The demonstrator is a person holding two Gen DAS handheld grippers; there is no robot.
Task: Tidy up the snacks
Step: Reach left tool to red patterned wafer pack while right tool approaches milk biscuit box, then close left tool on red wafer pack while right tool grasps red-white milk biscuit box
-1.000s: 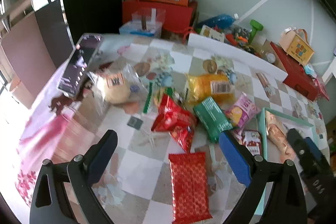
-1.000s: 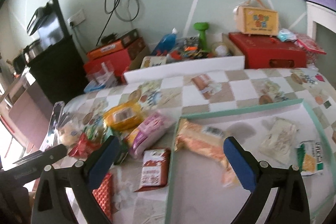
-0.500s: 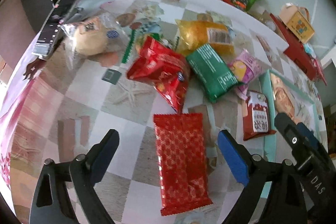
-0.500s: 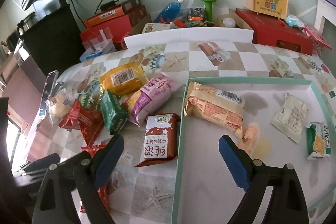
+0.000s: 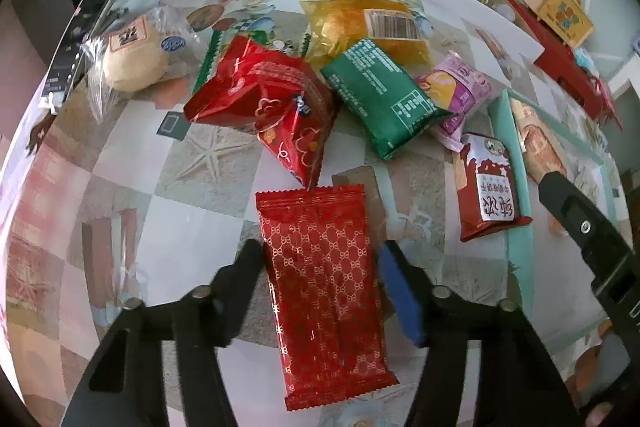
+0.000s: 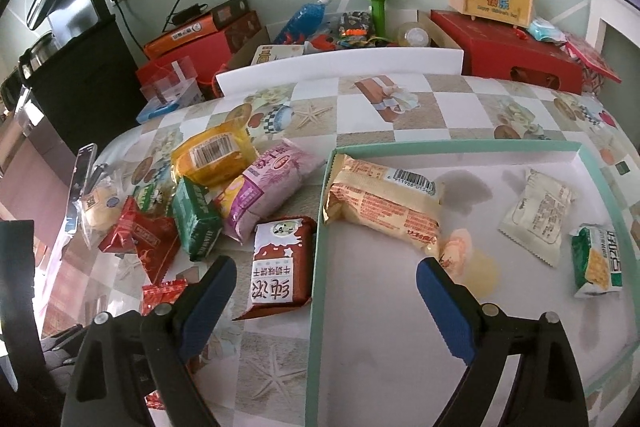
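Observation:
My left gripper (image 5: pixel 320 263) is low over a long red patterned snack packet (image 5: pixel 324 291) lying flat on the table; its fingers stand on either side of the packet, close to its edges, and whether they grip it I cannot tell. Beyond lie a red bag (image 5: pixel 276 107), a green pack (image 5: pixel 380 99), a yellow bag (image 5: pixel 368 27), a pink pack (image 5: pixel 456 87) and a brown-red biscuit pack (image 5: pixel 488 195). My right gripper (image 6: pixel 324 279) is open and empty, above the left rim of the mint-edged tray (image 6: pixel 320 251), which holds an orange pack (image 6: pixel 384 203) and two small packs.
A bun in clear wrap (image 5: pixel 128 55) and a phone (image 5: pixel 80 39) lie at the table's left. Boxes, a blue bottle (image 6: pixel 308 15), a green dumbbell (image 6: pixel 376 7) and a white board (image 6: pixel 340 71) line the far edge by the wall.
My left gripper has dropped toward the red patterned packet and its fingers have narrowed around it. My right gripper has moved slightly closer to the tray's left rim.

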